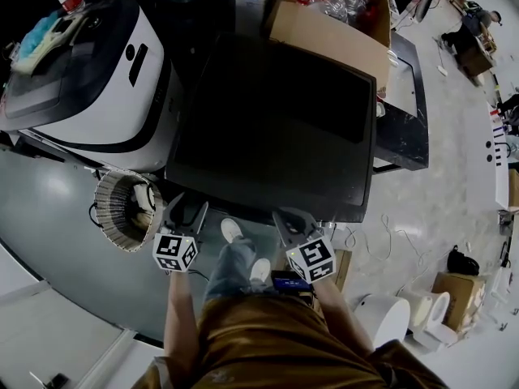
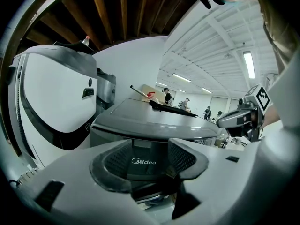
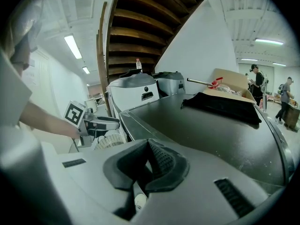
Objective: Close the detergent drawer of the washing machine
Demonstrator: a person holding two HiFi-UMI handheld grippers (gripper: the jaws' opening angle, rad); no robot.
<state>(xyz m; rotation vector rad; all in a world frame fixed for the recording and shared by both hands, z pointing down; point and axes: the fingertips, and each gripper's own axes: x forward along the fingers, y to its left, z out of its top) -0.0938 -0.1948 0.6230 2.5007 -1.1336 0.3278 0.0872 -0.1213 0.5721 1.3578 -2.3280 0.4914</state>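
Nearest you, both grippers hovered at the near front edge of the washing machine (image 1: 276, 128), and neither looked to be touching it. Your left gripper (image 1: 186, 209) had its jaws apart with nothing gripped. Between them showed the dark front panel with the Midea badge (image 2: 143, 161), at the machine's near left corner. I took that panel for the detergent drawer's face, though no view showed how far out it stood. Your right gripper (image 1: 293, 220), further right along the same edge, had its jaws pressed together and empty.

The step called for a push, not a grasp. You would have done best to set the left gripper flat and square against the middle of that face. From there, press straight toward the far side so the drawer ran on its rails without jamming, and keep clear of the round basket (image 1: 122, 209) just left. The cardboard box (image 1: 324, 31) on the far right needed no attention.
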